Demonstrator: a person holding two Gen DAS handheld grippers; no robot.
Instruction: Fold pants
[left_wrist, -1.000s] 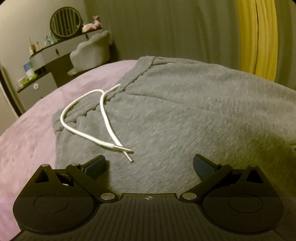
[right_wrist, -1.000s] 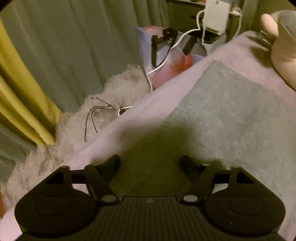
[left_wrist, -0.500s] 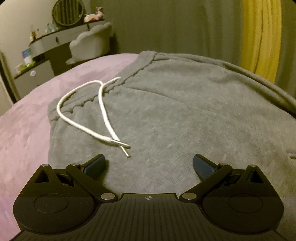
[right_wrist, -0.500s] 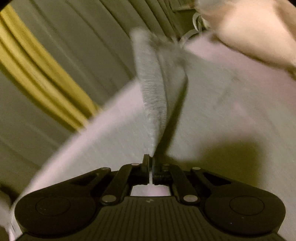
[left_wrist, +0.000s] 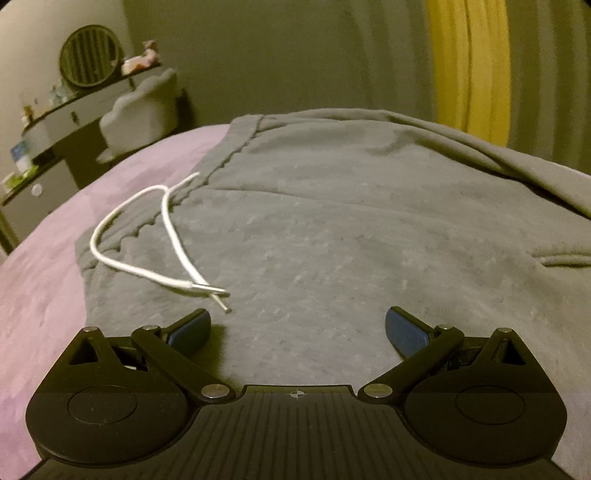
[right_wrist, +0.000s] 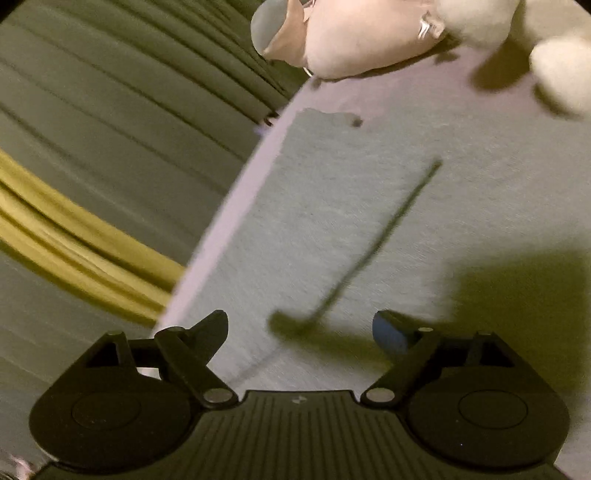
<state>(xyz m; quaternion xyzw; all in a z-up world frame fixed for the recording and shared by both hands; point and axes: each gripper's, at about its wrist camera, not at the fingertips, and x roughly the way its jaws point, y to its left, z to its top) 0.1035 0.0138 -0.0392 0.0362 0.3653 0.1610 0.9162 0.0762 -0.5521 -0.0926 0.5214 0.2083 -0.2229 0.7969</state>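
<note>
1. One purple bed (left_wrist: 44, 266) carries our grey pants (left_wrist: 332, 229), spread flat;
2. our left gripper (left_wrist: 297, 328) hovers over them, jaws apart and empty;
3. our right gripper (right_wrist: 299, 328) has just sprung apart, nothing between;
4. white drawstring (left_wrist: 166, 229) lies at the waistband.

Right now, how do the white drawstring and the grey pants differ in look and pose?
The white drawstring is thin, bright and looped; the grey pants are broad, dull and spread flat. The drawstring has metal tips; the pants show a ribbed waistband. Both lie on the purple bed cover.
</note>
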